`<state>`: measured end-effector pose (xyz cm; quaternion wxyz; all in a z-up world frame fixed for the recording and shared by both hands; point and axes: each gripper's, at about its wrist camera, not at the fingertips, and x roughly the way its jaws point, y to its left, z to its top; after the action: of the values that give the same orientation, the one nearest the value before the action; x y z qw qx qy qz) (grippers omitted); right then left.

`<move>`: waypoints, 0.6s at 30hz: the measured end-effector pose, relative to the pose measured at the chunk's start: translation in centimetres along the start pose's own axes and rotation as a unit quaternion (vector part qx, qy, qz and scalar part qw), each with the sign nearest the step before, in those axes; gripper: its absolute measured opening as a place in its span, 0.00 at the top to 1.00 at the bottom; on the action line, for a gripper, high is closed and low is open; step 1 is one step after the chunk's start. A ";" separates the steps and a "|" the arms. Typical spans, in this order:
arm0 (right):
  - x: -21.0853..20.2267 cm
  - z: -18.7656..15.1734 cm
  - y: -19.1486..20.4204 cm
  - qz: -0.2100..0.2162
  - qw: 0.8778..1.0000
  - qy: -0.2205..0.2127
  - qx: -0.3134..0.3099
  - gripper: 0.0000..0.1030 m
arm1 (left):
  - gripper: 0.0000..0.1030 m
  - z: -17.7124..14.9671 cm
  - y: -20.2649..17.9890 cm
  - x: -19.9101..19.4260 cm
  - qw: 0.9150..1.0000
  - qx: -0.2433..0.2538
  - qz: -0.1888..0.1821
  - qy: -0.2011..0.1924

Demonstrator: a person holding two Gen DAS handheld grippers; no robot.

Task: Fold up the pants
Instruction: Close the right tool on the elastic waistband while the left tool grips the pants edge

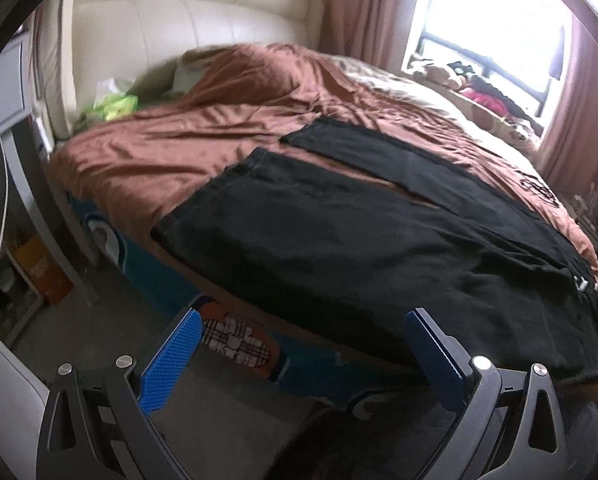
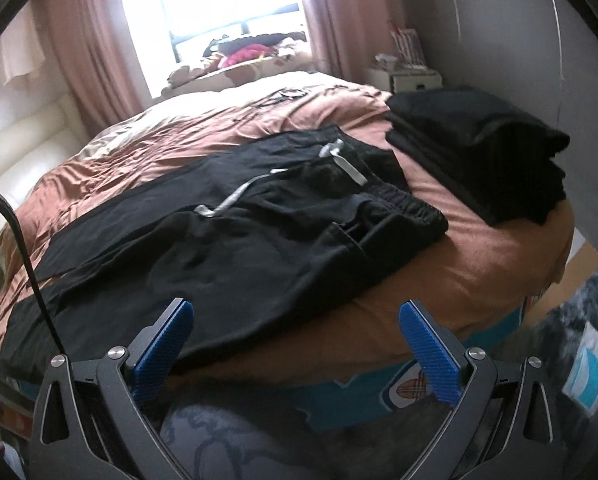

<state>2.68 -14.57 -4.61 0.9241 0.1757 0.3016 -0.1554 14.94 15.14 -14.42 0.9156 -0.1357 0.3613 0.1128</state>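
Pants (image 1: 339, 248): black matt cloth, soft, slightly fuzzy; pale flat woven drawstring (image 2: 339, 160), gathered elastic waistband. Bed cover (image 1: 171, 148): brown cloth with satin sheen, creased. Headboard (image 1: 187, 16): cream padded, leather-like, semi-gloss. Curtains (image 2: 79, 48): pink matt fabric. Folded stack (image 2: 479, 148): black matt cloth. Left gripper (image 1: 303, 344) and right gripper (image 2: 297, 340): blue finger pads (image 1: 171, 356) with fine ribbed texture, dark matt frames, shiny metal pivot pins.
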 end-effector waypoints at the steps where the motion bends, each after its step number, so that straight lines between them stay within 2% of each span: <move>1: 0.3 0.2 -0.1 0.000 1.000 0.002 0.005 0.04 | 0.01 0.0 0.3 0.3 1.000 -0.005 -0.001 0.002; 3: 1.2 0.7 -0.2 0.005 1.000 0.012 0.018 0.11 | 0.04 0.1 1.2 1.3 1.000 -0.021 -0.007 0.009; 7: 2.7 1.4 -1.8 0.017 0.998 0.023 0.053 0.19 | 0.12 0.3 3.4 3.2 0.997 -0.068 -0.021 0.024; 14: 4.2 1.7 -5.5 0.034 0.993 0.032 0.107 0.20 | 0.22 0.5 7.0 6.2 0.986 -0.152 -0.049 0.039; 18: 5.4 1.6 -7.2 0.044 0.989 0.039 0.134 0.20 | 0.24 0.7 8.4 7.5 0.979 -0.187 -0.066 0.039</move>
<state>4.79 -22.58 -8.35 0.8856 0.3173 0.3056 -0.1472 18.21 24.05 -20.54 0.8648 -0.3324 0.3592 0.1120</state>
